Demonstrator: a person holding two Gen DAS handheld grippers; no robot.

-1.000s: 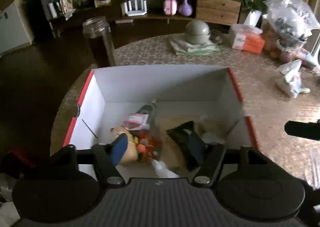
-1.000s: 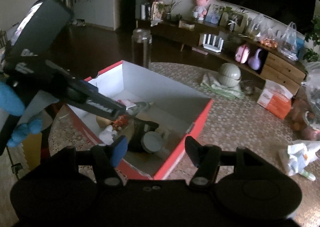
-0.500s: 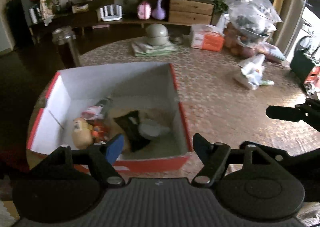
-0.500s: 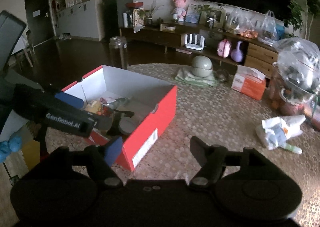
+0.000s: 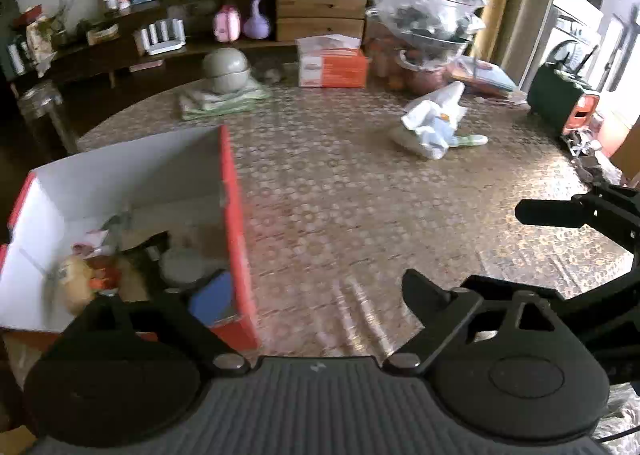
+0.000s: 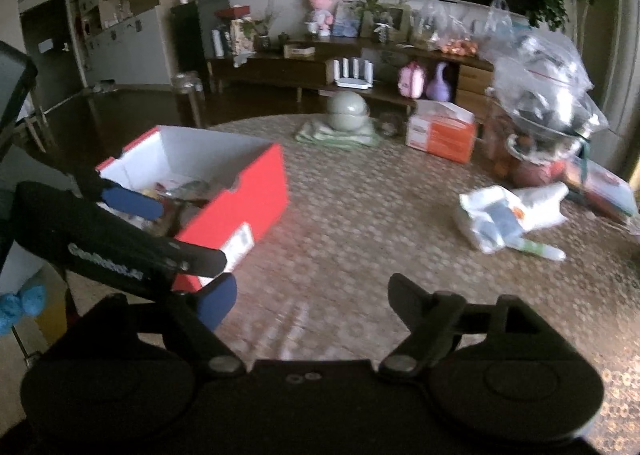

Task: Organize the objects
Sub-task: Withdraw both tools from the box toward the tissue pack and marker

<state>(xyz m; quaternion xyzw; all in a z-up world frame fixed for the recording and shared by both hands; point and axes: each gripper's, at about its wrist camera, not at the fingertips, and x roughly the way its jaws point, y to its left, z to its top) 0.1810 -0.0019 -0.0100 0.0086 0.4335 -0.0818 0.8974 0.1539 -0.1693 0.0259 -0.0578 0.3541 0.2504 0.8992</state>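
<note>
A red box with white inside walls [image 5: 230, 191] stands at the left of the round patterned table and holds several small items. It also shows in the right wrist view [image 6: 244, 183]. My left gripper [image 5: 312, 295] is open and empty, just right of the box's near corner. My right gripper [image 6: 312, 299] is open and empty above bare table, right of the box. A white crumpled bag with a tube under it [image 5: 434, 123] lies at the right; it also shows in the right wrist view [image 6: 508, 215].
An orange tissue box [image 5: 332, 63], a grey-green round pot on folded cloth [image 5: 226, 71] and a big clear bag of items [image 5: 428, 19] stand at the table's far side. A dark jar [image 5: 44, 115] stands far left. A sideboard lies behind.
Both grippers have swung right, away from the box. The left gripper was over the box's inside and is now beside its right wall. Both stay open.
</note>
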